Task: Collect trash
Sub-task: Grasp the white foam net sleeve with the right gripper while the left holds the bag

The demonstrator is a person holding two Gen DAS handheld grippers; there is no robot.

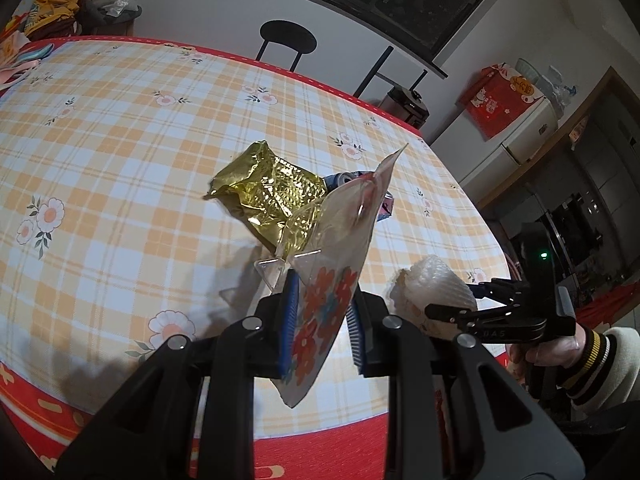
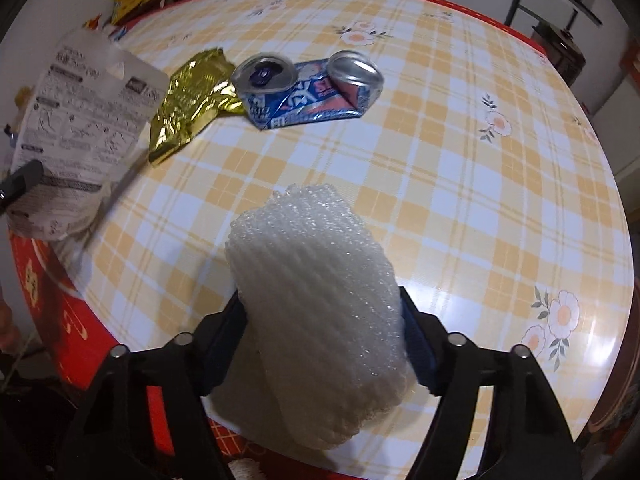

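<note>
Two tools full: left tool (image 1: 320,316) pinches pouch (image 1: 336,248), right tool (image 2: 324,340) squeezes foam (image 2: 316,304). Both above bench (image 2: 460,200). Foil (image 2: 188,100), can (image 2: 308,88) lie there. Hold tight till bin.

**Even indoor light, strong fisheye warp**

We see both views lit brightly and evenly from overhead, with a soft white sheen on the glossy counter (image 2: 460,272) near its right edge. The gold foil wrapper (image 1: 268,196) throws back sharp glints. Soft, short shadows fall on the counter below the left tongs (image 1: 320,320). Both views bend hard at the rims, curving the counter's edge, and their corners go black. In the right wrist view the printed pouch (image 2: 84,120) at the left is smeared, while the bubble wrap (image 2: 316,312) close to the lens looks slightly soft.
</note>
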